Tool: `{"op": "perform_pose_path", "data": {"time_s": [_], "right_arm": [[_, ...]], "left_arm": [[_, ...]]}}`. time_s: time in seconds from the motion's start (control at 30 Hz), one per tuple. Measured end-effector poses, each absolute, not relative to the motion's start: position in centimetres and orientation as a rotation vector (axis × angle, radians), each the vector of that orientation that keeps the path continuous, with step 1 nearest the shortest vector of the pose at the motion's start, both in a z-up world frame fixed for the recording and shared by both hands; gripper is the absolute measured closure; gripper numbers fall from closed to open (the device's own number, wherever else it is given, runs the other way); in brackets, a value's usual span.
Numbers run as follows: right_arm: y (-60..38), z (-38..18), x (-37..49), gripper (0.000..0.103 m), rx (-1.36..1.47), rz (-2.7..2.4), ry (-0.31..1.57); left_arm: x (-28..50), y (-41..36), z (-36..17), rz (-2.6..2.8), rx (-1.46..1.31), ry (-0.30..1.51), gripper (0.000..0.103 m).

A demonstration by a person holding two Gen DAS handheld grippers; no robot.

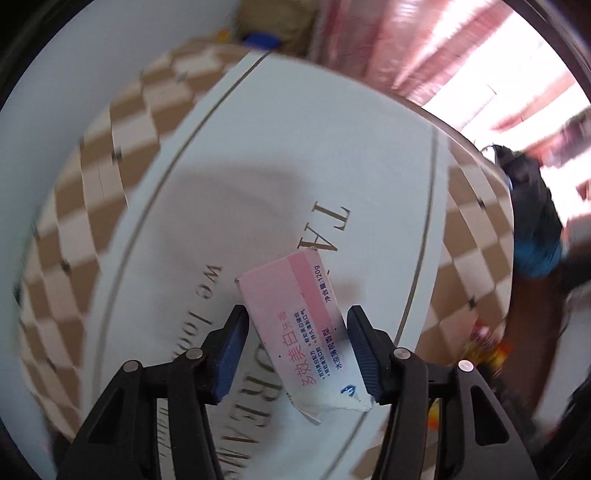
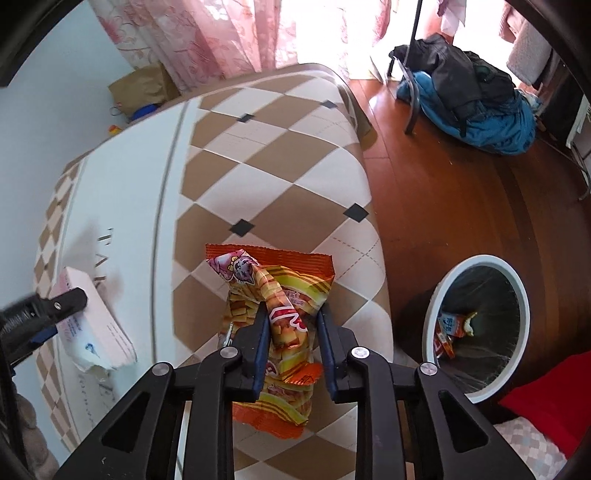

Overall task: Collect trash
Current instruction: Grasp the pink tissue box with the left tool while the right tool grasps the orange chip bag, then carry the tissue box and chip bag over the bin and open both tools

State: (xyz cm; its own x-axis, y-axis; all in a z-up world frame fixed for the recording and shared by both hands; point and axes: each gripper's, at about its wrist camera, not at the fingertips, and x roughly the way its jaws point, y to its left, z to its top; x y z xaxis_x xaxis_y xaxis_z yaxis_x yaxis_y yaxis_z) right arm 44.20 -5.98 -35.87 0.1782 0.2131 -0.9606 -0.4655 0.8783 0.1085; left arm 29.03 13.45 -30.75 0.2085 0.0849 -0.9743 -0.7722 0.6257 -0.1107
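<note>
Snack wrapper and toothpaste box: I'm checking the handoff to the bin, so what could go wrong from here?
1. The snack wrapper is crinkly and only pinched mid-body by the right tongs; it may slip before reaching the trash bin.
2. The toothpaste box sits skewed between the left tongs, so it could twist out.

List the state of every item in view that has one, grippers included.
Left gripper: jaws around the toothpaste box, gripping it.
Toothpaste box: torn open at one end, tilted.
Right gripper: shut on the snack packet.
Snack packet: crumpled, held above the bed.
Trash bin: open, black liner fitted, some wrappers already inside.
Curtains: drawn, daylight behind.
</note>
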Motion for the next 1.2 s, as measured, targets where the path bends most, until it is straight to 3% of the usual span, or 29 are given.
{"op": "perform_pose_path", "data": {"time_s": [0.17, 0.4, 0.8, 1.0, 1.2], "right_arm": [[-7.2, -33.3, 42.3, 0.082, -0.164, 0.549, 1.265], [-11.1, -27.8, 40.9, 0.083, -0.054, 0.601, 1.18], [-28.5, -20.1, 42.5, 0.083, 0.131, 0.496, 1.03], [-38.3, -22.9, 45.4, 0.083, 0.17, 0.352, 1.063], [-45.7, -32.4, 49.3, 0.083, 0.206, 0.227, 1.226]], "left_arm": [[27.6, 10.2, -27.3, 0.649, -0.435, 1.166, 0.053], [26.4, 6.3, -21.7, 0.6, -0.278, 1.039, 0.054], [31.1, -7.6, -11.6, 0.327, -0.178, 0.823, 0.054], [37.0, -15.7, -14.1, 0.158, -0.184, 0.88, 0.054], [43.7, -21.3, -23.5, 0.009, -0.238, 1.102, 0.053]]}}
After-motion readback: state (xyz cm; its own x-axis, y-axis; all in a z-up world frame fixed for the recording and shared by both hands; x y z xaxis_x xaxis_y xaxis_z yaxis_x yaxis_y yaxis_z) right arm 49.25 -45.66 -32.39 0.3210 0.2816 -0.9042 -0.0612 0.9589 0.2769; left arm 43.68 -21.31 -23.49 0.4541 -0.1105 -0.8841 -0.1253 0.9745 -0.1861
